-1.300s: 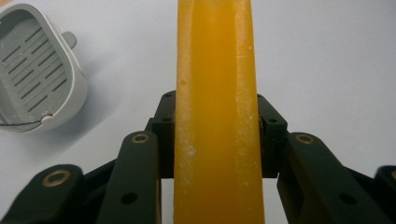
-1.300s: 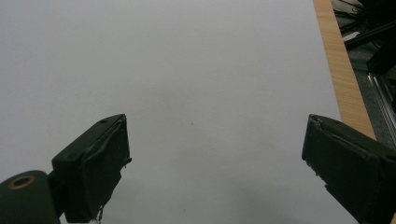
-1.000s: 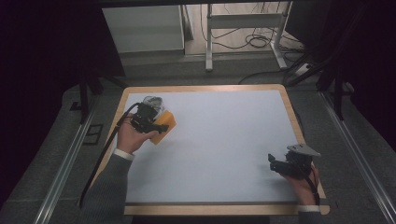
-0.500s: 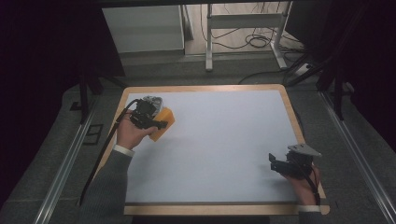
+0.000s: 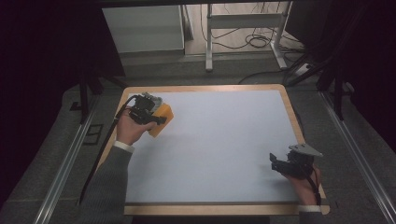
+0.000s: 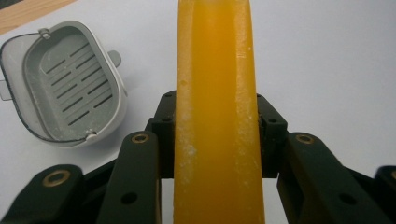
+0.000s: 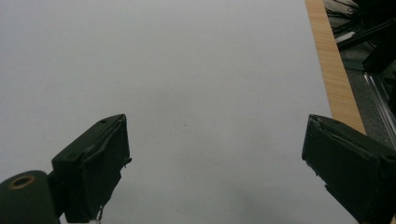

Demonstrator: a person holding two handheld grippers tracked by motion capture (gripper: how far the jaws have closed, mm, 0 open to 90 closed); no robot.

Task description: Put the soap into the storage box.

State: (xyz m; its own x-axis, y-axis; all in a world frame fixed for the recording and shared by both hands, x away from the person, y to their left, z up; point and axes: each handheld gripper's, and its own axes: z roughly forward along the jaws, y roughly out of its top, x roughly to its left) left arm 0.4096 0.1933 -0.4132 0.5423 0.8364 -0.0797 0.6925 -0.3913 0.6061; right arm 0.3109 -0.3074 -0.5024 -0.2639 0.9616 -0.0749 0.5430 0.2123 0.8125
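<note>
My left gripper [image 6: 215,135] is shut on an orange soap-like bar [image 6: 215,84], which stands on edge between the jaws. In the high view this gripper [image 5: 150,114] and the orange bar [image 5: 162,119] are at the white mat's far left. A grey oval dish with a slotted drain insert [image 6: 65,100] lies on the mat just beside the bar, apart from it. My right gripper [image 7: 215,154] is open with nothing between its fingers; in the high view it [image 5: 279,164] sits near the mat's front right corner.
The white mat [image 5: 219,140] covers a table with a wooden rim [image 5: 292,116]. That rim [image 7: 334,70] runs close to the right gripper. Metal rails, table legs and cables lie on the floor beyond the far edge.
My left hand has carried the orange bar slightly farther up the table. The right gripper has stayed put and open.
</note>
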